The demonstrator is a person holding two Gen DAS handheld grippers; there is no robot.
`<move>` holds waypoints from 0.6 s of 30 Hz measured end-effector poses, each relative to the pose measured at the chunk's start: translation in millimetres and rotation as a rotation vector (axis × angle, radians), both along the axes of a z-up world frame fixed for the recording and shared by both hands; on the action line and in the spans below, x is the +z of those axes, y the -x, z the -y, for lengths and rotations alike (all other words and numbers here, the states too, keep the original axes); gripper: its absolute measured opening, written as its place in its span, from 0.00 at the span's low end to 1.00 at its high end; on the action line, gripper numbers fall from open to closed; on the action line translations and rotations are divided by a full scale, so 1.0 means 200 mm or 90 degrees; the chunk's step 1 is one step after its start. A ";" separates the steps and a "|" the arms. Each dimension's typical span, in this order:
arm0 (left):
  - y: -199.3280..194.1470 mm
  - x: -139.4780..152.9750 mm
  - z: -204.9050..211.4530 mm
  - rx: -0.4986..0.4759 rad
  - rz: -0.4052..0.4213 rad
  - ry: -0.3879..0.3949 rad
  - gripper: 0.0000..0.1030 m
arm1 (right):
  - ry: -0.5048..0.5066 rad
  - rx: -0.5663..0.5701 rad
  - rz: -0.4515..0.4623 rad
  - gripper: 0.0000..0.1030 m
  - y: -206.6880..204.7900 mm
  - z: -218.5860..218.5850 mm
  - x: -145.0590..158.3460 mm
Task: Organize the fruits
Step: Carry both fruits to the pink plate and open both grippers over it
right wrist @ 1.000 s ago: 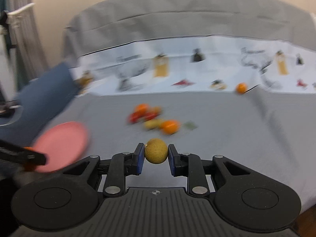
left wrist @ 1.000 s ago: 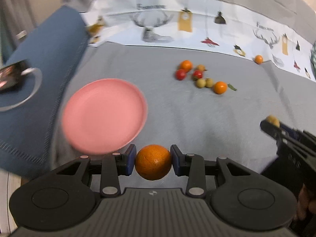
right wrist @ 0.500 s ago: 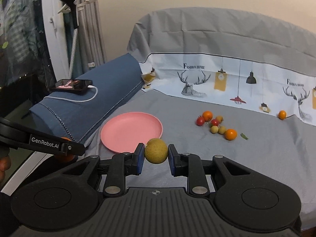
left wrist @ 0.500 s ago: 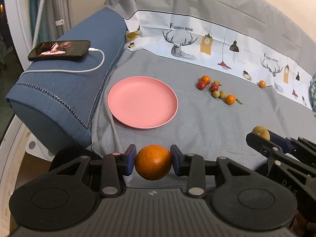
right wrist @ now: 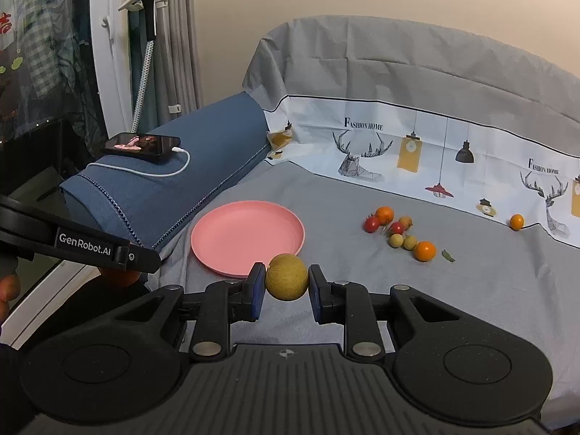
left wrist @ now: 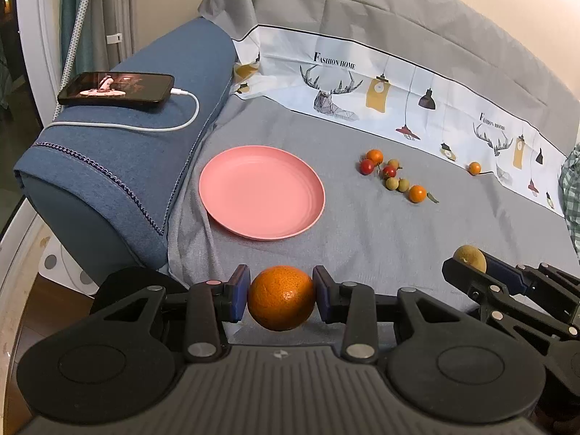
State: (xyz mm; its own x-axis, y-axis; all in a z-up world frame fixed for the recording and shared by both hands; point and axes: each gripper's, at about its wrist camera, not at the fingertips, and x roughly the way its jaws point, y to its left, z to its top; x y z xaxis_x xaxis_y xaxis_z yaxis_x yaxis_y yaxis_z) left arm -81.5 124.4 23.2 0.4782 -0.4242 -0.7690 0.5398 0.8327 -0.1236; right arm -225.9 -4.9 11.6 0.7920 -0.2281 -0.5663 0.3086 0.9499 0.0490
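Left gripper (left wrist: pixel 281 298): jaws closed part way on an orange (left wrist: pixel 281 298); both blue pads press its sides, fruit held above the near edge of the bed.
Right gripper (right wrist: pixel 286 282): jaws closed on a yellow-green round fruit (right wrist: pixel 286 282), pads touching left and right sides; held just in front of the plate's near rim in its own view.
Fruit axis: both held fruits are near round; no long axis to tell. Orange shows a small stem dimple facing the camera, slightly right of centre.
Pink plate (left wrist: pixel 261 191): flat on the grey bed sheet (left wrist: pixel 380 239), left of centre, just beside the blue bolster (left wrist: pixel 137 152); nothing on it.
Loose fruit cluster (left wrist: pixel 393 179): right of the plate and apart from it; small oranges, red tomatoes and greenish fruits, some touching; a green leaf beside the nearest orange.
Lone small orange (left wrist: pixel 474 168): far right, at the edge of the printed cloth band.
Phone (left wrist: pixel 116 88): on the bolster, screen lit, white cable plugged in.
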 end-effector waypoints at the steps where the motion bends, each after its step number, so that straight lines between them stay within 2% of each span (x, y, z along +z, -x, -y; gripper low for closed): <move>1: 0.00 0.00 0.00 0.000 -0.002 0.000 0.41 | -0.001 -0.001 -0.002 0.26 0.00 0.01 0.00; 12: -0.11 -0.07 0.03 0.002 -0.031 -0.008 0.41 | -0.006 -0.007 -0.027 0.26 -0.07 0.05 -0.07; 18: -0.22 -0.11 0.09 0.008 -0.042 -0.015 0.41 | -0.010 -0.006 -0.042 0.26 -0.18 0.10 -0.12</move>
